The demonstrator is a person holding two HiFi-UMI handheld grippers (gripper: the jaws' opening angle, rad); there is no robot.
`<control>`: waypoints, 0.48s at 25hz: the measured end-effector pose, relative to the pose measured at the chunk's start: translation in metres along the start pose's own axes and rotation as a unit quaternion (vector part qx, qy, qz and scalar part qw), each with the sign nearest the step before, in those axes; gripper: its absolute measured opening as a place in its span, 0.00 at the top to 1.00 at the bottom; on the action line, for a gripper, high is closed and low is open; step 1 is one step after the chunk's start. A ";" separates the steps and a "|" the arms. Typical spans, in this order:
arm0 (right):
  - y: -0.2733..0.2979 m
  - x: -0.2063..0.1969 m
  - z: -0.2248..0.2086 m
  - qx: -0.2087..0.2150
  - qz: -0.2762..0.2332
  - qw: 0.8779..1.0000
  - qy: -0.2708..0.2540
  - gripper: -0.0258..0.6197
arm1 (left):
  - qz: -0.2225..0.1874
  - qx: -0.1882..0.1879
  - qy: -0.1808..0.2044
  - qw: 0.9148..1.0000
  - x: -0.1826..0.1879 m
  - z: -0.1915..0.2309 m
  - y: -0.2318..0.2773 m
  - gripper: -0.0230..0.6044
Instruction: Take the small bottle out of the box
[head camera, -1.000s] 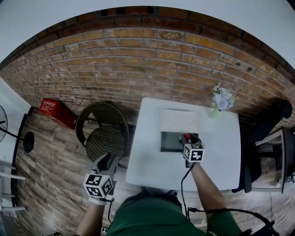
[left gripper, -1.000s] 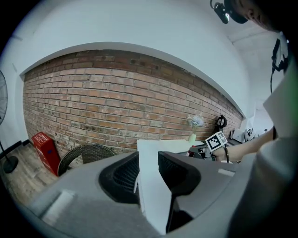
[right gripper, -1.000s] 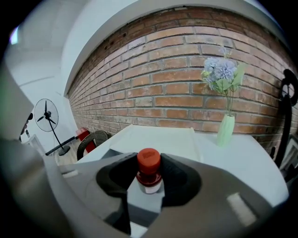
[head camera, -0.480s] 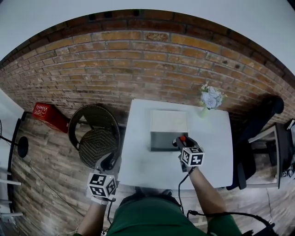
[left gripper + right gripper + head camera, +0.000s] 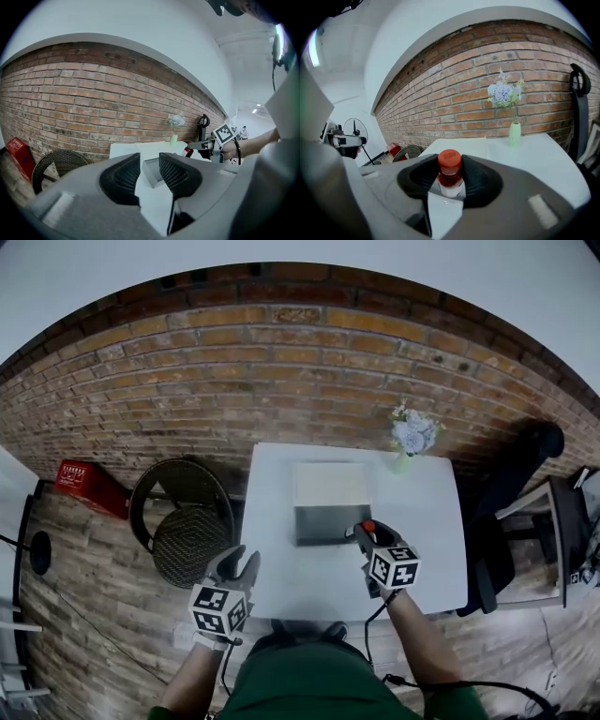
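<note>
The right gripper [image 5: 362, 532] is held out ahead of the body on a bare forearm [image 5: 420, 634], its jaws closed on a small bottle [image 5: 450, 174] with a red cap that stands upright between them. The left gripper [image 5: 240, 564] hangs lower and further left, close to the body, pointing forward. Its jaws stand a little apart with nothing between them.

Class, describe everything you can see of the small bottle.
The small bottle has a red cap, a reddish neck and a white lower body, seemingly plastic. It stands upright, clamped between the jaws of the right tool, which touch its sides; its base is hidden. In the head view it sits at the right edge of the box, over the white table.
</note>
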State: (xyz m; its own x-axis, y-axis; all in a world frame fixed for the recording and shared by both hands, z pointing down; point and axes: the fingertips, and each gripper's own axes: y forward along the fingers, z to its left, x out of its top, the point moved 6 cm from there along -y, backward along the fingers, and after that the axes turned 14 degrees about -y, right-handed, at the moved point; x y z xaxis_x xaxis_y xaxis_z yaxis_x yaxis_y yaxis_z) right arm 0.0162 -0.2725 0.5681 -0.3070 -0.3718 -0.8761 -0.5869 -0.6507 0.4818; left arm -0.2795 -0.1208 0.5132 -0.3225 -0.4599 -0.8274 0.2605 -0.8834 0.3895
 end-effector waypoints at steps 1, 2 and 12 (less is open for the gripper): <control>-0.005 0.002 0.002 0.000 -0.005 1.000 0.002 0.73 | 0.001 -0.006 0.002 1.000 0.001 -0.003 0.003 0.75; -0.010 0.005 0.003 0.000 -0.010 1.000 0.003 0.73 | 0.002 -0.011 0.003 1.000 0.002 -0.005 0.006 0.75; -0.056 0.022 0.013 -0.003 -0.054 0.999 -0.001 0.73 | 0.020 -0.070 0.027 0.997 0.003 -0.042 0.043 0.75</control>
State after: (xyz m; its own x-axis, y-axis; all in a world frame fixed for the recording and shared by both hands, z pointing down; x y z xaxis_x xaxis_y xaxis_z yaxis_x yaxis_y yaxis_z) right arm 0.0321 -0.2358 0.5215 -0.2446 -0.2982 -0.9226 -0.6116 -0.6910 0.3854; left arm -0.2307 -0.1566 0.5104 -0.2611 -0.4852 -0.8346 0.3981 -0.8417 0.3648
